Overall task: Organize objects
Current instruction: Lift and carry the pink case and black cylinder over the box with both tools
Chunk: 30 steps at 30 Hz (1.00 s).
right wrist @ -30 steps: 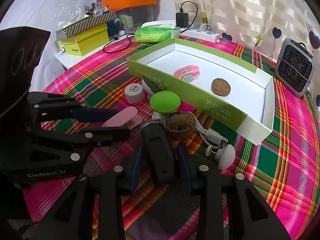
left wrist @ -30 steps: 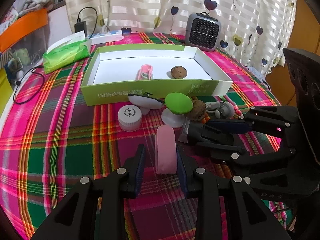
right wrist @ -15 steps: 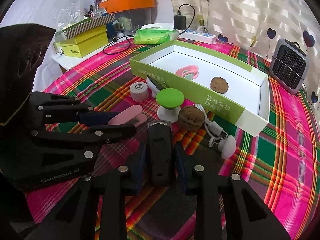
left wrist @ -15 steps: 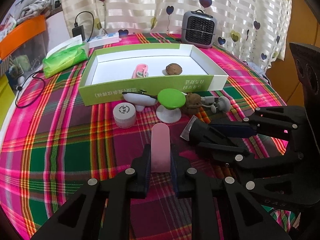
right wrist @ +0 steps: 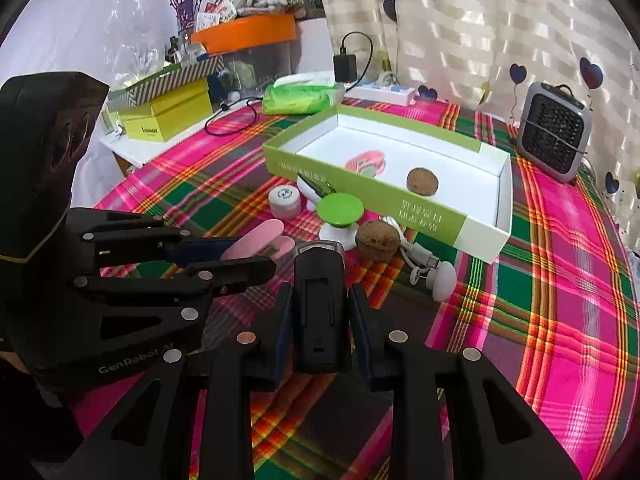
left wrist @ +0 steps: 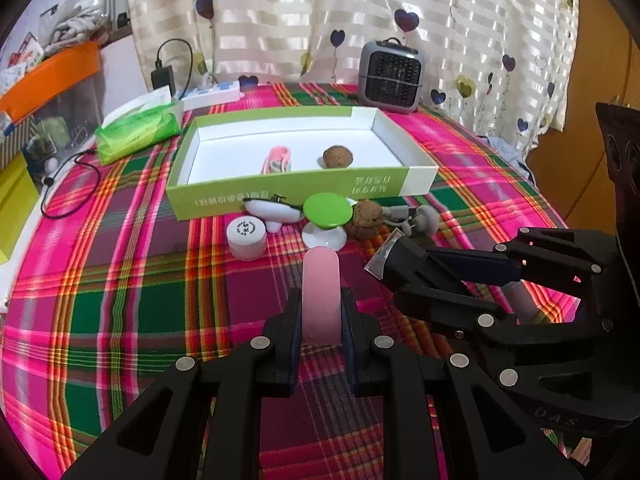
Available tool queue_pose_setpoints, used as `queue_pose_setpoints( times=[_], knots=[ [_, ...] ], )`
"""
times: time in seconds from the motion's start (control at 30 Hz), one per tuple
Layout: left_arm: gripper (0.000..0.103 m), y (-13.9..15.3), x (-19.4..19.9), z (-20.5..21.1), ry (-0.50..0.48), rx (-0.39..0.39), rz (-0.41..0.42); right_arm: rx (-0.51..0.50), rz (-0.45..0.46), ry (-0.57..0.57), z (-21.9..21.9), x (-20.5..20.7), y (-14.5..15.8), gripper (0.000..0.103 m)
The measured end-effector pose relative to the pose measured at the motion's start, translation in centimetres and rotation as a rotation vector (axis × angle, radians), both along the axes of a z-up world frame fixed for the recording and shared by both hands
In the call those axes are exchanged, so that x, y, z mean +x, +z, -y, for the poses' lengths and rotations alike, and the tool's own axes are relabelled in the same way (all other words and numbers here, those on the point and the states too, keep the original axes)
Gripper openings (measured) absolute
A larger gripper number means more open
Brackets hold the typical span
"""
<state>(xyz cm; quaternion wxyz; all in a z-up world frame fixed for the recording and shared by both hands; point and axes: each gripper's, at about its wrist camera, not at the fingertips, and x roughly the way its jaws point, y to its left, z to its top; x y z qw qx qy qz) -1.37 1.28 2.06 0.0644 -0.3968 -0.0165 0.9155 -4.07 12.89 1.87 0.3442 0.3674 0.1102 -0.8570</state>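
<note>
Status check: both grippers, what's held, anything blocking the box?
Left hand-held gripper shut on pink case. Right hand-held gripper shut on black device. Green box ahead; green-topped stand and walnut crowd its front wall.

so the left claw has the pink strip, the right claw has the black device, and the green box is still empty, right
Not quite: the green box is not empty. The right wrist view shows a pink clip and a brown walnut inside. The left claw does hold the pink strip, the right claw the black device.
</note>
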Motion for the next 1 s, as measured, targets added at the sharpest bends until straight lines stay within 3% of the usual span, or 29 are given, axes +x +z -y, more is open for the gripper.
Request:
queue_pose_setpoints(
  times=[1.0],
  knots=[
    [0.016, 2.7, -0.4, -0.8, -0.007, -0.012, -0.076, -0.048, -0.057, -0.046, -0.8, -0.5, 2.1, 0.029]
  ],
)
